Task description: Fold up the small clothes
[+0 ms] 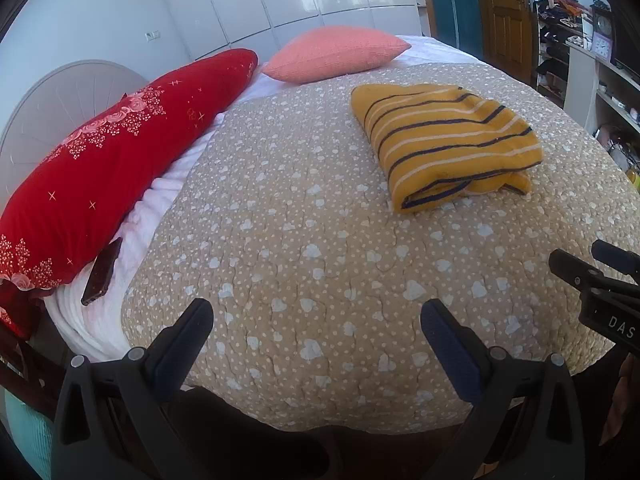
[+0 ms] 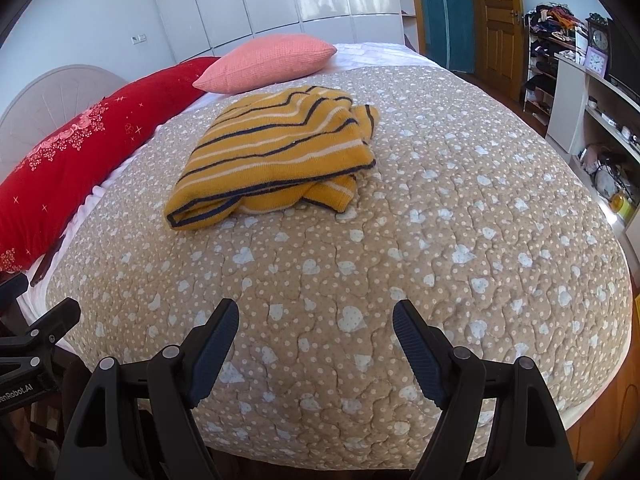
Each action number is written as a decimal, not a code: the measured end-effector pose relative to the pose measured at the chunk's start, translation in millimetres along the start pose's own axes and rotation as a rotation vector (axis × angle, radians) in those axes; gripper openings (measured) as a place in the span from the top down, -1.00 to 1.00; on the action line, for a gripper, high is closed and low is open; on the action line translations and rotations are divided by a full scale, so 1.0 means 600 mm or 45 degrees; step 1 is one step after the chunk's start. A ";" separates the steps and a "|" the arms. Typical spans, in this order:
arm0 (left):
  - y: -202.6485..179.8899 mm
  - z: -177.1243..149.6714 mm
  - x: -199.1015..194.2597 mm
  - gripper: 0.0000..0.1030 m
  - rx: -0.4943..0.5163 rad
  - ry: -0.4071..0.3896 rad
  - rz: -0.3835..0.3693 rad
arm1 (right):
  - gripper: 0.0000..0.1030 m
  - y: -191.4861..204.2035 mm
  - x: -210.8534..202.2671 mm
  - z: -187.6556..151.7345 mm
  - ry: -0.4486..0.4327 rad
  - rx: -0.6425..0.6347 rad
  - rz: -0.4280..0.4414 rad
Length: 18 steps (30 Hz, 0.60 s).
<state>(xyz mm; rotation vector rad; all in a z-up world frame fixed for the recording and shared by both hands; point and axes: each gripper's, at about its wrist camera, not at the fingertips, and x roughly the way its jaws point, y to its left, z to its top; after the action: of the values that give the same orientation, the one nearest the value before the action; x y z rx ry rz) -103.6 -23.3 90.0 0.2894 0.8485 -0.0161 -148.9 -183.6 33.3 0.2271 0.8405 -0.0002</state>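
A yellow sweater with dark and white stripes (image 1: 444,140) lies folded in a compact bundle on the beige heart-print quilt (image 1: 304,256). It also shows in the right wrist view (image 2: 276,156), left of centre. My left gripper (image 1: 316,320) is open and empty, held over the near edge of the quilt, well short of the sweater. My right gripper (image 2: 316,320) is open and empty too, over the near edge. The right gripper's body shows at the right edge of the left wrist view (image 1: 600,284).
A long red pillow (image 1: 104,160) and a pink pillow (image 1: 336,54) lie by the headboard at the left and back. A dark phone (image 1: 102,272) rests on the white sheet beside the red pillow. Shelves and a desk (image 2: 588,112) stand at the right.
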 end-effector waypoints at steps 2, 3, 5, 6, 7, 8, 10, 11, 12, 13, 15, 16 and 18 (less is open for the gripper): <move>0.000 0.000 0.002 -1.00 -0.001 0.005 -0.002 | -0.62 -0.002 0.001 0.000 0.003 0.003 -0.001; 0.000 -0.001 0.002 -1.00 -0.002 0.009 -0.004 | -0.62 -0.004 0.002 0.000 0.005 0.004 0.000; 0.000 -0.002 0.003 -1.00 -0.001 0.013 -0.005 | -0.63 -0.004 0.003 -0.001 0.007 0.007 0.002; 0.000 -0.002 0.004 -1.00 0.000 0.015 -0.005 | -0.63 -0.004 0.003 -0.001 0.008 0.007 0.003; 0.000 -0.002 0.005 -1.00 0.000 0.018 -0.006 | -0.63 -0.003 0.003 -0.001 0.009 0.004 0.004; 0.000 -0.002 0.006 -1.00 -0.002 0.022 -0.007 | -0.63 -0.001 0.003 -0.002 0.009 -0.001 0.004; 0.001 -0.003 0.008 -1.00 -0.003 0.026 -0.010 | -0.63 0.001 0.003 -0.002 0.008 -0.008 0.005; 0.001 -0.003 0.008 -1.00 -0.003 0.029 -0.011 | -0.64 0.002 0.003 -0.003 0.009 -0.011 0.006; 0.000 -0.003 0.009 -1.00 -0.004 0.030 -0.011 | -0.64 0.003 0.004 -0.003 0.011 -0.012 0.006; 0.001 -0.003 0.009 -1.00 -0.006 0.033 -0.011 | -0.64 0.002 0.006 -0.004 0.013 -0.012 0.008; 0.001 -0.004 0.011 -1.00 -0.009 0.038 -0.013 | -0.64 0.003 0.008 -0.005 0.020 -0.011 0.008; 0.002 -0.004 0.012 -1.00 -0.011 0.041 -0.014 | -0.64 0.003 0.010 -0.006 0.024 -0.011 0.008; 0.003 -0.006 0.015 -1.00 -0.016 0.048 -0.014 | -0.65 0.003 0.013 -0.007 0.032 -0.007 0.008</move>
<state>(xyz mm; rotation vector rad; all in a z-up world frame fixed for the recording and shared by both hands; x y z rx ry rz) -99.9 -19.8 81.8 0.2737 0.8877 -0.0156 -146.6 -180.6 25.4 0.2245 0.8649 0.0108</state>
